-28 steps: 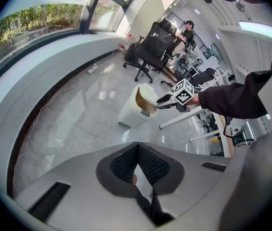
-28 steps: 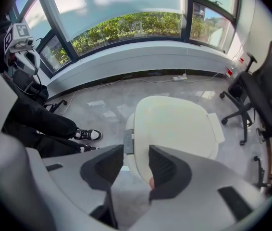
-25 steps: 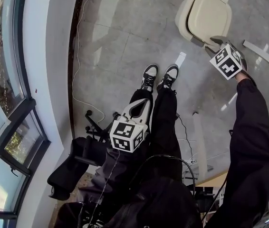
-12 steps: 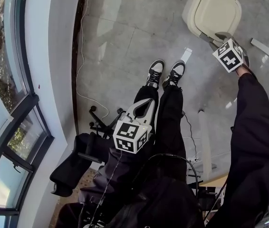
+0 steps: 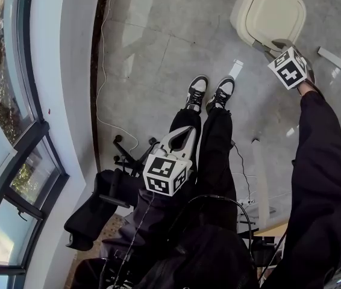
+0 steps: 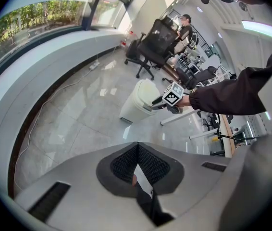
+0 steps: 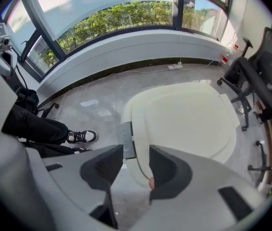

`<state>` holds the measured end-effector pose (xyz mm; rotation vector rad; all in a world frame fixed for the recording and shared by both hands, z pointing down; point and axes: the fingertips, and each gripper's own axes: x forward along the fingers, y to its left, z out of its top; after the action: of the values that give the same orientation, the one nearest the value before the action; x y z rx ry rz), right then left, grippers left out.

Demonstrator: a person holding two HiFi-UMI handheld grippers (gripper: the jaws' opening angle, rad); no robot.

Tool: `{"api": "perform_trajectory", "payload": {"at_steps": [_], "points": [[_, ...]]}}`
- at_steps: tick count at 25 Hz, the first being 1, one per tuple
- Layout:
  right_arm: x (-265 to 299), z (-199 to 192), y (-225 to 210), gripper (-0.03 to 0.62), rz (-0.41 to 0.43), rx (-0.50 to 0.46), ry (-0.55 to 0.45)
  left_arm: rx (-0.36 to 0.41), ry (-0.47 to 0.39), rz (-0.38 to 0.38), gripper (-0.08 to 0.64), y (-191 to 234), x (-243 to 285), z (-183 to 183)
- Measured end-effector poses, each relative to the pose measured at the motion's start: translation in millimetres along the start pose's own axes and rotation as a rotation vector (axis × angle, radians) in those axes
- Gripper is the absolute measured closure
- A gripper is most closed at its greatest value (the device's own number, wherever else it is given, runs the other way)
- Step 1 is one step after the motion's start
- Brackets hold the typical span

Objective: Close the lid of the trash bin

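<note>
The cream trash bin (image 5: 271, 14) stands on the grey floor at the top right of the head view, its lid (image 7: 189, 117) lying flat on top. A grey latch tab (image 7: 128, 139) sits on the bin's front edge. My right gripper (image 5: 277, 44) hovers at that front edge, open, its jaws on either side of the rim just right of the tab (image 7: 136, 153). My left gripper (image 5: 179, 140) is held low by the person's legs, well away from the bin, and is shut on nothing (image 6: 137, 150). From the left gripper view the bin (image 6: 136, 100) appears with the right gripper (image 6: 167, 100) over it.
The person's black-and-white shoes (image 5: 209, 92) are on the floor just left of the bin. A white cable (image 5: 107, 71) runs along the curved window wall. A black office chair (image 6: 153, 44) stands beyond the bin, and a chair draped with dark cloth (image 5: 98, 206) is at my left.
The head view has shifted a little, so the bin sits slightly higher and further right. The right gripper stays at the bin's front edge. The left gripper has barely moved.
</note>
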<state>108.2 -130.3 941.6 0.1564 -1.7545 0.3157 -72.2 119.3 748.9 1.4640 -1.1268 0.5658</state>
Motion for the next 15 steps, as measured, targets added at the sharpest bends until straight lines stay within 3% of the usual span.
{"api": "perform_trajectory", "payload": {"at_steps": [15], "points": [[5.5, -0.1, -2.2, 0.422, -0.003, 0.037, -0.004, 0.003, 0.005, -0.002, 0.558, -1.0, 4.6, -1.5]]}}
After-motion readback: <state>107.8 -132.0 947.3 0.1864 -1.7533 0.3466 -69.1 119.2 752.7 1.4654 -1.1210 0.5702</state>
